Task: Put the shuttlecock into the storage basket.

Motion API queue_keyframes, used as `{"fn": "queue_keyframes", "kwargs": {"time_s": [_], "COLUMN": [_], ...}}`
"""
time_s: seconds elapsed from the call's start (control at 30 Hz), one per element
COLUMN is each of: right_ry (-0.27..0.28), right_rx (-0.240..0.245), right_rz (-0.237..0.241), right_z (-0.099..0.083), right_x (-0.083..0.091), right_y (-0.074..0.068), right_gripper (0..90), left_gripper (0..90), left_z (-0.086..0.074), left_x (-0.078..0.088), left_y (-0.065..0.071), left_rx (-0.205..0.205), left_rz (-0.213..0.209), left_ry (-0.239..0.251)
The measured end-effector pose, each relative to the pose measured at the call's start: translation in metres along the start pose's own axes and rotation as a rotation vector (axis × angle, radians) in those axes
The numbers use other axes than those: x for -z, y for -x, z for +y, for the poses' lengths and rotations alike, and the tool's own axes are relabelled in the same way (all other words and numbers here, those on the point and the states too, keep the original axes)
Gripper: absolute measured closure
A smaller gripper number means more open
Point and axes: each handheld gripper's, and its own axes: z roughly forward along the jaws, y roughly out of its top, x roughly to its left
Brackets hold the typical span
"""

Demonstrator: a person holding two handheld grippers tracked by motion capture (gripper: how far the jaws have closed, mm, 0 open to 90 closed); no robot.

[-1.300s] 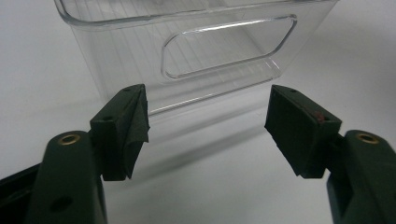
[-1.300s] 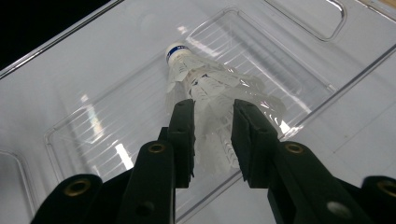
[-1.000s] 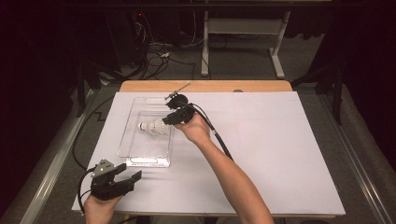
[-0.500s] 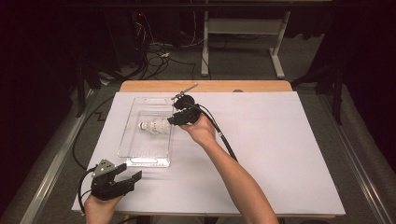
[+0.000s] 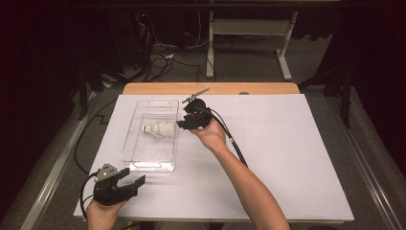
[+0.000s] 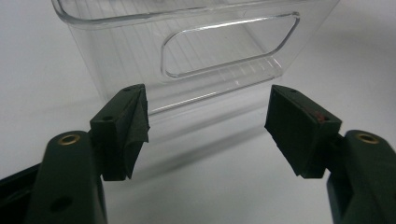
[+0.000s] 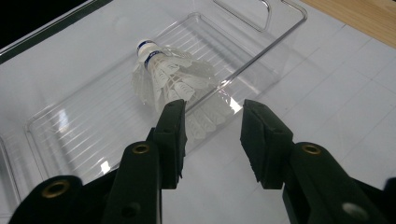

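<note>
Left gripper (image 5: 135, 183): held low at the near left corner of the white table cover (image 5: 287, 158), just short of the clear plastic tray (image 5: 128, 143). Jaws spread wide, nothing between them. In the left gripper view the pads (image 6: 133, 126) frame the tray's near end wall and its cut-out handle (image 6: 229, 46), so it probably waits here to steady or take the tray by that end; it touches nothing.

Clear plastic tray: long, ribbed floor, a handle slot at each short end, lying lengthwise away from the person on the left half of the cover. Its walls keep a light, rolling item from wandering.

Shuttlecock (image 5: 160, 129): white feathers, white cork with a blue band, lying on its side on the tray floor about midway along, cork toward the tray's left wall and skirt toward the right wall. In the right gripper view (image 7: 168, 79) the feather ends lie close against that wall; whether they touch it is hard to tell through the glare.

Right gripper (image 5: 184, 123): just outside the tray's right wall, level with the skirt, jaws pointing at it. Jaws part-open, having just been opening; the gap between the pads (image 7: 175, 135) is bare, with the shuttlecock beyond the tips. Judged a release and withdrawal after placing.

Wooden table edge (image 5: 268, 88): bare strip beyond the cover.
</note>
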Motion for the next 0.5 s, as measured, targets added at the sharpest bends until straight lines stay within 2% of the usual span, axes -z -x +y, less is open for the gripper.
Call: {"fn": "queue_keyframes", "kwargs": {"time_s": [0.5], "right_ry": [0.003], "right_rx": [-0.013], "right_rz": [-0.02], "right_z": [-0.013], "right_x": [0.005], "right_y": [0.008], "right_gripper": [57.4], "left_gripper": [31.1], "left_z": [0.0], "left_x": [0.0], "left_y": [0.001], "left_rx": [-0.007], "left_rz": [0.003], "left_ry": [-0.003]}}
